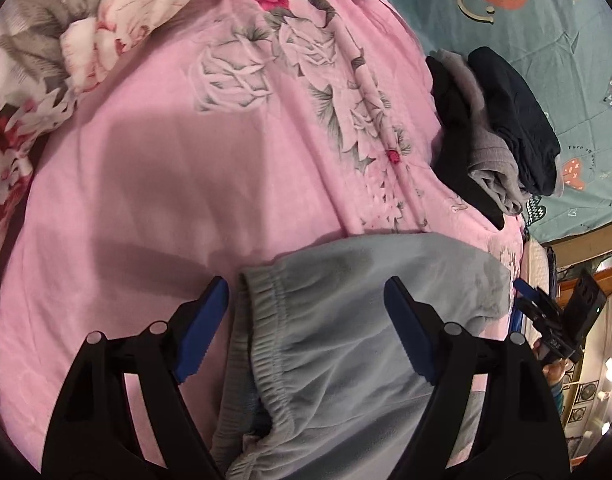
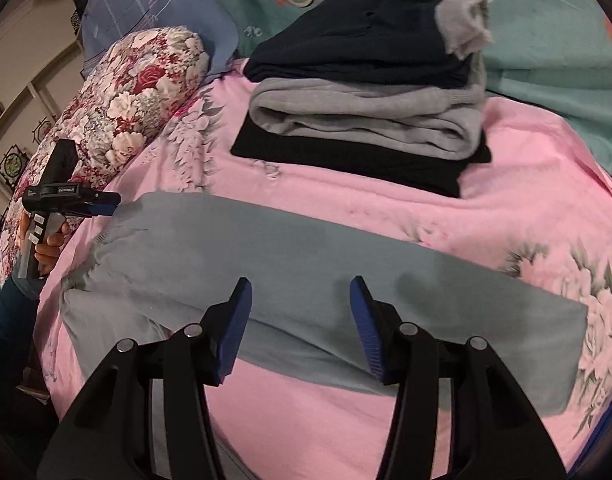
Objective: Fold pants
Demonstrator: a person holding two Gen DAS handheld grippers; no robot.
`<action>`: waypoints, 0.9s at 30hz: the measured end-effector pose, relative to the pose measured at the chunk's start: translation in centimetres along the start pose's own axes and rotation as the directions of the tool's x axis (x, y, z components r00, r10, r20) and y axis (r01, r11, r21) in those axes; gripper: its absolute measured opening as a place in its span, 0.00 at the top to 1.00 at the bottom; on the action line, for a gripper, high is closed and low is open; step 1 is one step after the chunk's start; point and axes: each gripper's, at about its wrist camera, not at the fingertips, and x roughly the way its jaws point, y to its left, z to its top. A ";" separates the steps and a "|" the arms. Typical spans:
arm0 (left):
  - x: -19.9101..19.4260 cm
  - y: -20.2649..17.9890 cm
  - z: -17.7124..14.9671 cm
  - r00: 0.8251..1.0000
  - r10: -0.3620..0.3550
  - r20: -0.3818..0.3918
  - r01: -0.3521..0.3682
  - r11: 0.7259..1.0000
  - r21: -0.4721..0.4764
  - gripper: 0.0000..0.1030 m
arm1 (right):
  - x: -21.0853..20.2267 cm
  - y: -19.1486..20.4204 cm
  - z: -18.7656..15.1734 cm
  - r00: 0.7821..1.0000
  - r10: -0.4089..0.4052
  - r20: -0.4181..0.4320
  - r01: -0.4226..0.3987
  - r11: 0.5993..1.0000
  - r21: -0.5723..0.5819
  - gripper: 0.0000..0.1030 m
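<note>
Left hand-held gripper [image 1: 306, 320]: jaws spread wide, straddling the elastic waistband end of the grey fleece pants [image 1: 346, 340]; pads clear of the cloth, nothing held. Right hand-held gripper [image 2: 300, 322]: jaws roughly half apart above the long folded edge of the same pants, also empty; no cloth pinched between its pads. The pants lie flat as a long band on the pink floral bedspread [image 2: 346, 208], close to the near edge of the bed, the waistband at the left hand-held gripper's end. Judgement: soft, light, limp fleece; it will sag and drag rather than hold shape, so take a full pinch through all layers at the gathered waistband and at the far leg end, both corners lifted together. Farther back on the bedspread, well apart from the pants, sits a stack of folded clothes [image 2: 362, 112], black, grey and dark navy. Beyond: a floral bolster [image 2: 137, 92] and a teal sheet [image 2: 546, 40].
</note>
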 end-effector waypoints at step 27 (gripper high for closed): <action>-2.0 1.7 -0.6 0.992 -0.101 0.076 0.101 0.995 0.006 0.91 | 15.3 8.6 8.2 0.962 -0.032 -0.270 -0.112 0.858 -0.502 0.46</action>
